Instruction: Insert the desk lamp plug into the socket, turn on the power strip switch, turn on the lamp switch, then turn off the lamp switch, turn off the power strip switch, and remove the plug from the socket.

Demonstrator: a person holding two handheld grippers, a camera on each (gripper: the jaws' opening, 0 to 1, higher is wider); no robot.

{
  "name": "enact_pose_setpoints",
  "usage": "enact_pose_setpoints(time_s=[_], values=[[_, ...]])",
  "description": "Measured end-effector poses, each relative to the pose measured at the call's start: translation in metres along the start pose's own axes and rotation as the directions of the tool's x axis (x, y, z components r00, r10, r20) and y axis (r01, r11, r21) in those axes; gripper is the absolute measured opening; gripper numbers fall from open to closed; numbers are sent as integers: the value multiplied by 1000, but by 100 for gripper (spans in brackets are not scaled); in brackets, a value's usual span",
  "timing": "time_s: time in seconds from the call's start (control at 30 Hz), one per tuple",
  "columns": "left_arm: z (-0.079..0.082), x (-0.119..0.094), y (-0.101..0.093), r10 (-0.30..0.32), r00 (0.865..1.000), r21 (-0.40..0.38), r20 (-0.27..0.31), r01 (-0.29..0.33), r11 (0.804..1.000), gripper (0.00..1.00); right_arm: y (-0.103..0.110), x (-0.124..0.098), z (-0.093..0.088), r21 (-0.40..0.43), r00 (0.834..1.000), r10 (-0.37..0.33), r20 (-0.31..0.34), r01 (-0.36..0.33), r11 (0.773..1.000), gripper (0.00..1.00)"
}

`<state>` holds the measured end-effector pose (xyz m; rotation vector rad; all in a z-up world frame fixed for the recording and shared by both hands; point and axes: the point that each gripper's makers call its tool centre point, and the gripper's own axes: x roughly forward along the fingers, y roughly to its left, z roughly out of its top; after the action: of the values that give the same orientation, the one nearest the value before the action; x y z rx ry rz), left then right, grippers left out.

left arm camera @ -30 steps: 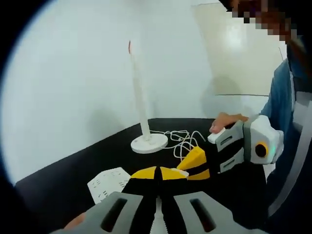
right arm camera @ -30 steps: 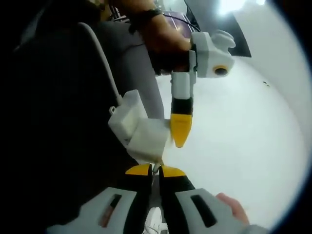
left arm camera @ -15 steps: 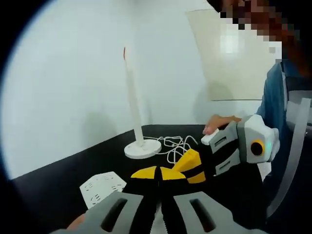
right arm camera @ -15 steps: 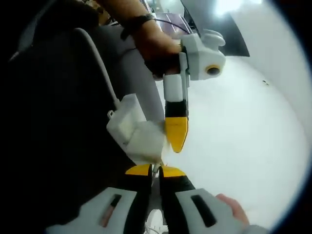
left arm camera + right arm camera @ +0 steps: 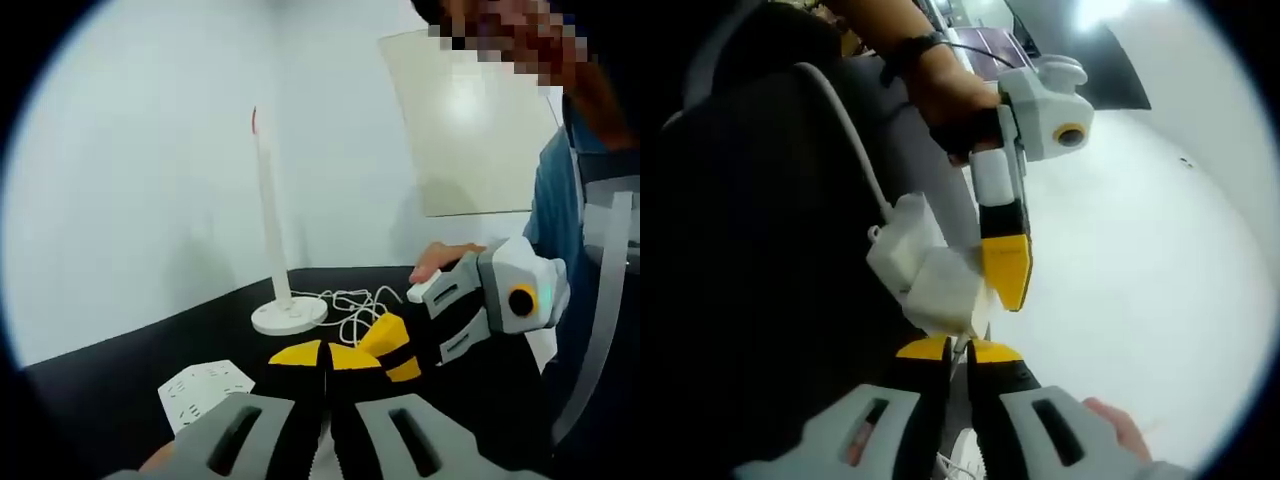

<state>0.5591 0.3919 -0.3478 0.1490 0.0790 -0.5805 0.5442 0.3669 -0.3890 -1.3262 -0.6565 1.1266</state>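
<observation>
Desk lamp point(image 5: 270, 235) stands unlit on the desk point(image 5: 120, 375) beyond the power strip point(image 5: 205, 390), and you hold its plug point(image 5: 925, 275) clear of any socket in the closed right tongs point(image 5: 949, 349), left tongs point(image 5: 325, 355) closed empty, so judge every step outstanding.

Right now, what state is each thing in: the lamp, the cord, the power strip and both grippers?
Lamp: upright on its base, no light showing.
Cord: loose coil beside the lamp base.
Power strip: flat on the table, no plug in the visible sockets.
Left gripper: shut.
Right gripper: shut.
</observation>
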Motion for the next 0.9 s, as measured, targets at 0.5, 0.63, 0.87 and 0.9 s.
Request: enact_pose_setpoints(time_s=[0.5, 0.63, 0.87, 0.9], values=[[-2, 3, 6, -9, 999, -61, 50, 12, 998, 0, 2, 1, -8, 23, 999, 14, -30, -13, 1000, 9], [-2, -2, 7, -3, 999, -50, 48, 5, 999, 0, 1, 1, -6, 9, 1000, 1, -4, -1, 1000, 10], [-2, -3, 9, 6, 999, -50, 51, -3, 999, 0, 0, 0, -7, -5, 1000, -6, -16, 6, 1000, 10], [-3, -3, 9, 16, 998, -49, 58, -13, 999, 0, -1, 0, -7, -1, 1000, -4, -11, 4, 1000, 10]])
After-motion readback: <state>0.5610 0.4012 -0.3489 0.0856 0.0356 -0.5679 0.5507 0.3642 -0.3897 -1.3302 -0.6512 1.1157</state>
